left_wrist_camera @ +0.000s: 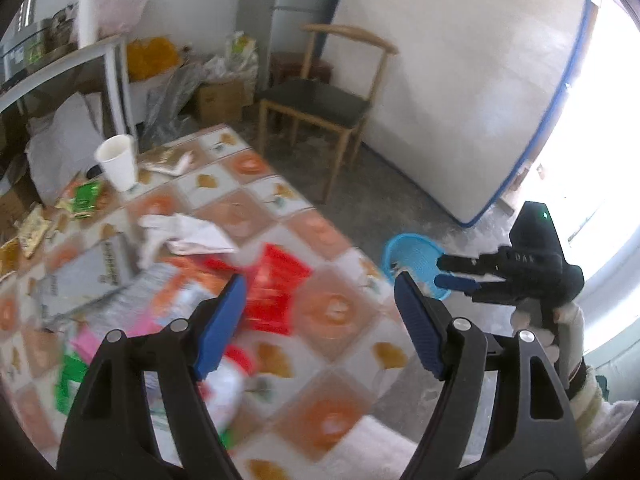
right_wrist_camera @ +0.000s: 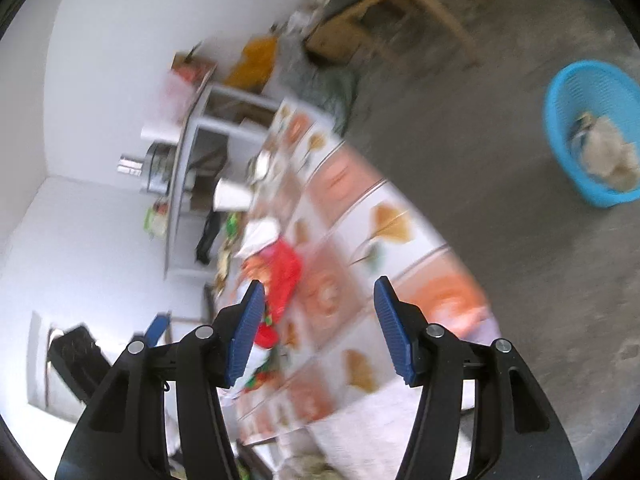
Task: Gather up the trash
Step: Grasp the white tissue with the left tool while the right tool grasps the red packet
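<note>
Across the cluttered tablecloth at lower left of the frame, thin wrappers, a red packet and crumpled tissue lie light and crushable, best pinched at an edge, while left gripper and right gripper hover spread and empty, blue basket on the floor at upper right

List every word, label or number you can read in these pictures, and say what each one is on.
None can be read for certain.
Grey packet on the table: dark print down one edge, too blurred to read.
Right gripper, on its black body: faint pale letters, too small to make out.
Green wrapper and red wrapper: any print is blurred.
Cardboard box on the floor: faint marks, unreadable.
Right wrist view: all blur, nothing legible.
</note>
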Motion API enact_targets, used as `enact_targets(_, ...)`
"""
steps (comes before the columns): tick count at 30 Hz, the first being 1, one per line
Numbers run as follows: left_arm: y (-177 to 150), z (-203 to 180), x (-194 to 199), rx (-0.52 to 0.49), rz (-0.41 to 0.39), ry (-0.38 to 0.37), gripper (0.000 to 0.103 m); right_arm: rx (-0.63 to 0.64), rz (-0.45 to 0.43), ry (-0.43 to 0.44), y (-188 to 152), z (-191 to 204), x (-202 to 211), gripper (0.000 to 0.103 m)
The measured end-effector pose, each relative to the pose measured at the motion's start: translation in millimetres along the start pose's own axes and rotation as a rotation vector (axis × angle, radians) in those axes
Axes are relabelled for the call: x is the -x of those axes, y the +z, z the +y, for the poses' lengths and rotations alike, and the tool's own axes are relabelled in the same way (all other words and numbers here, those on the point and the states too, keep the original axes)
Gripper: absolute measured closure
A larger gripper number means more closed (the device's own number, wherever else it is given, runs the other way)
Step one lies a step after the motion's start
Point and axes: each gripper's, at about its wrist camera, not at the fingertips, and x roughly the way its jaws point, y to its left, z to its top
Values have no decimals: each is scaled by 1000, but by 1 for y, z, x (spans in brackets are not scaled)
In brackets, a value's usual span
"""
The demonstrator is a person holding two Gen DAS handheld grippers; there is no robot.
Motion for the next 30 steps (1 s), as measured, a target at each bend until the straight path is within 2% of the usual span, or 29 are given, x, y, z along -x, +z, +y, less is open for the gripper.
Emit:
enact_targets(4, 19, 49, -29, -15, 121, 110, 31, 1, 82, 9, -2, 22, -52, 47)
enact_targets(6, 21, 61, -46, -67, 163, 180, 31, -11, 107, 2, 2, 27, -73, 47)
enact_targets(8, 22, 68, -72, -139, 208, 209, 31, -23, 132, -14, 5, 30, -95, 47)
enact_targets(11, 24, 76, -100, -165, 258, 189, 31, -42, 159, -39, 12, 32, -120, 47)
enact_targets(16, 32, 85, -138, -172, 297, 179, 31, -57, 176, -55, 21, 33, -147, 47)
enact_targets(21, 41, 90, -172, -176, 350, 197, 31, -52, 170, -47, 29, 33, -156, 47)
enact_targets(25, 43, 98, -193, -134, 401, 210, 34, -30, 155, -50, 32, 39, -163, 48)
enact_targets(28, 43, 104, -201, -107, 425, 215, 41, -4, 141, -69, 32, 42, -165, 54)
enact_targets(30, 43, 105, -203, -102, 429, 215, 44, 7, 137, -77, 31, 42, -167, 62)
